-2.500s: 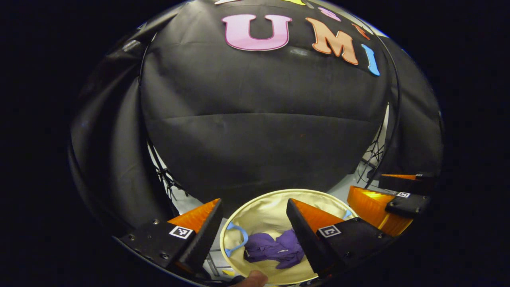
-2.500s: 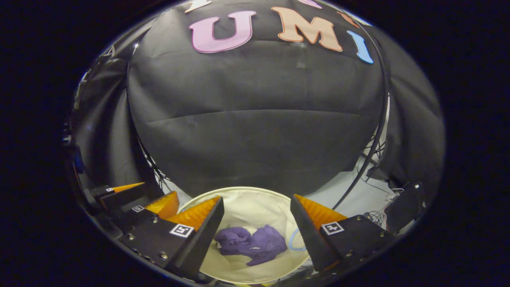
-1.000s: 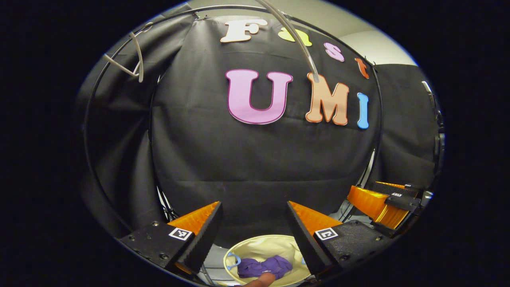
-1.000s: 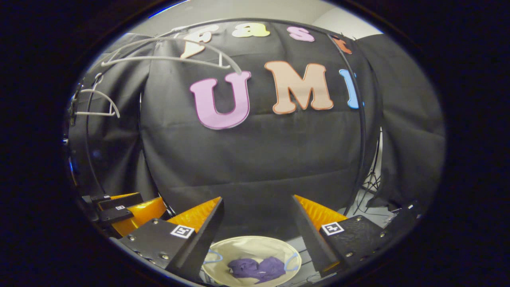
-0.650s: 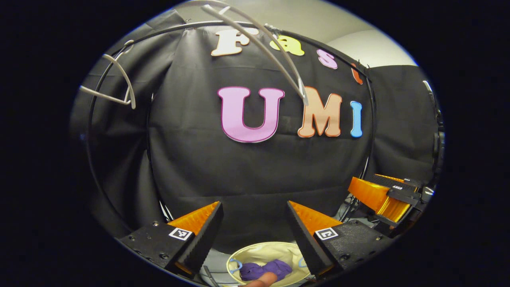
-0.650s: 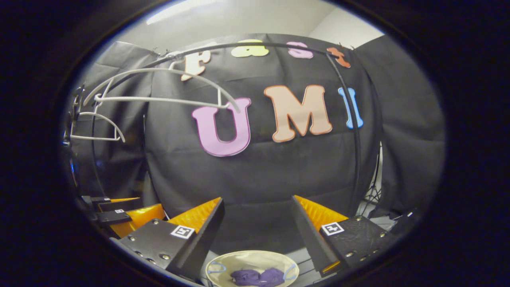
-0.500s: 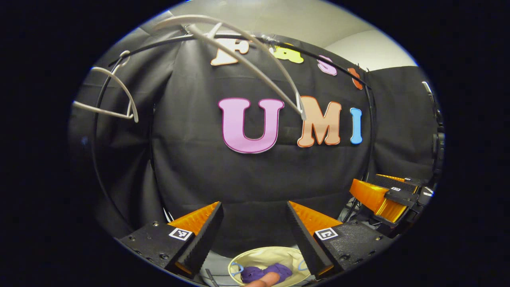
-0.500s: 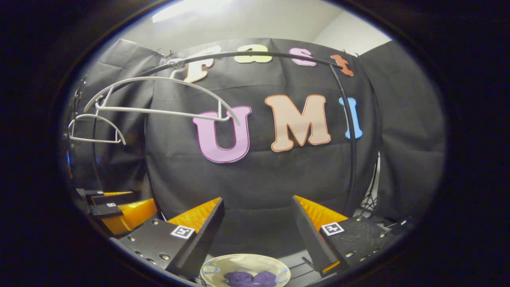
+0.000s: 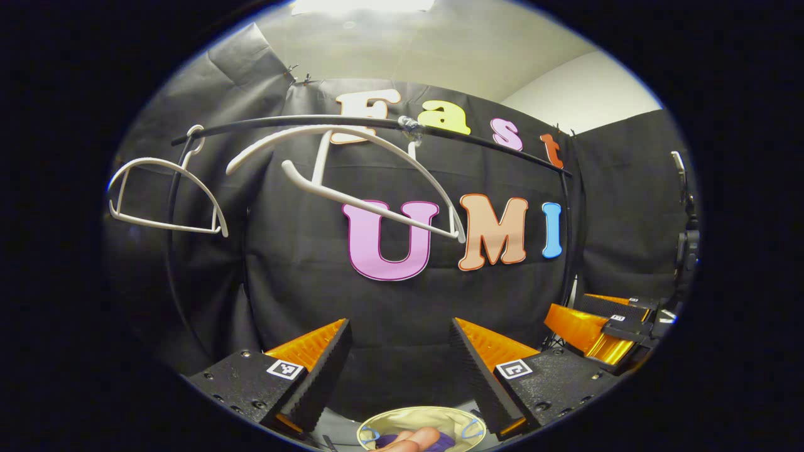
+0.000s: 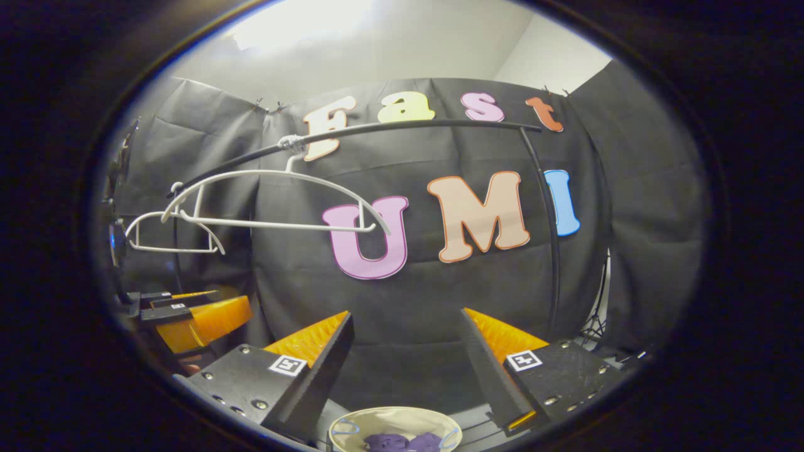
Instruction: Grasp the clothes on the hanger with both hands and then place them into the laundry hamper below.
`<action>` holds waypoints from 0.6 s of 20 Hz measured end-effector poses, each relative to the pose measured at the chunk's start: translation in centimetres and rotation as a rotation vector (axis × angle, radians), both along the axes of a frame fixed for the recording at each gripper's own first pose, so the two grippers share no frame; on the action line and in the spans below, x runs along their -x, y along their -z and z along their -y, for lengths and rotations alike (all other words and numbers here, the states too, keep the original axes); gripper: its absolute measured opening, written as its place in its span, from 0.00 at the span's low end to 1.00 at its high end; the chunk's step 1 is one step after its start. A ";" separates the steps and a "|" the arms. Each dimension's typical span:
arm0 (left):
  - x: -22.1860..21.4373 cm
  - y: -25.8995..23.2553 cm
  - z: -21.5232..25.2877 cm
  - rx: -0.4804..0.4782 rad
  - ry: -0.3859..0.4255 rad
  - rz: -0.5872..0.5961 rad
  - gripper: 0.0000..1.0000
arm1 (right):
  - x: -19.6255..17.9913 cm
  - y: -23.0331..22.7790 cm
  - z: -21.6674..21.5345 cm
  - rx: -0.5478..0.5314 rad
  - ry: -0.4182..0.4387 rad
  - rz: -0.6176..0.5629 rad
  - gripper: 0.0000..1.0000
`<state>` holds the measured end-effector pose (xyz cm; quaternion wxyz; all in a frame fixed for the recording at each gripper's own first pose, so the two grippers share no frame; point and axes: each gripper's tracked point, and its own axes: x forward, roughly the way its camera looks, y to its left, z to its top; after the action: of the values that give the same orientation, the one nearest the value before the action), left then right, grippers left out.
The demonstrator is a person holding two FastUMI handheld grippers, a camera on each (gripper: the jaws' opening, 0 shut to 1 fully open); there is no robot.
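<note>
**Both grippers open, clothes in hamper**

Left gripper view: left gripper (image 9: 397,351) stood wide open, nothing between its fingers. Just below the gap, at the bottom edge, a fingertip (image 9: 414,437) showed in front of the hamper (image 9: 422,415). The purple clothes (image 9: 447,441) lay inside the hamper, mostly hidden by that fingertip. Blue handle loops showed on the hamper's rim at either side. Farther off to the right, the right gripper (image 9: 600,320) was seen from the side; its opening could not be judged from this angle.

Right gripper view: right gripper (image 10: 405,345) also stood wide open and held nothing. Below the gap sat the hamper (image 10: 396,417) with the clothes (image 10: 405,442) bunched in its bottom. At the left edge the left gripper (image 10: 188,314) showed, seen from the side.

Farther back and higher, a black rail (image 9: 301,122) ran across the booth. A white hanger (image 9: 352,169) hung bare from it near the middle, tilted, its lower bar slanting down to the right. A second white hanger (image 9: 166,194) hung bare near the rail's left end. In the right gripper view both hangers (image 10: 270,201) sat left of centre under the rail (image 10: 402,127), the nearer one overlapping the second hanger (image 10: 173,235) behind it. The rail's upright came down at the right, in front of the black cloth wall. Pale ceiling showed above.
</note>
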<state>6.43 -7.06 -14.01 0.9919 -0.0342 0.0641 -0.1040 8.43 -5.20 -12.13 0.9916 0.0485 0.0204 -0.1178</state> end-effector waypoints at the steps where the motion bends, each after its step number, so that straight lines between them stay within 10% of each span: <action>1: 0.1 0.2 0.3 -0.002 -0.005 -0.005 0.92 | 0.5 -0.4 0.2 0.000 -0.002 0.012 1.00; 12: 1.0 1.6 3.5 0.017 -0.149 -0.046 0.92 | 3.5 -1.3 1.0 -0.006 -0.108 0.076 0.99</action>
<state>5.47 -10.56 -15.62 0.9948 -0.0497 0.0835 -0.0296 4.88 -6.20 -10.83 0.9965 0.0547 -0.0144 -0.0622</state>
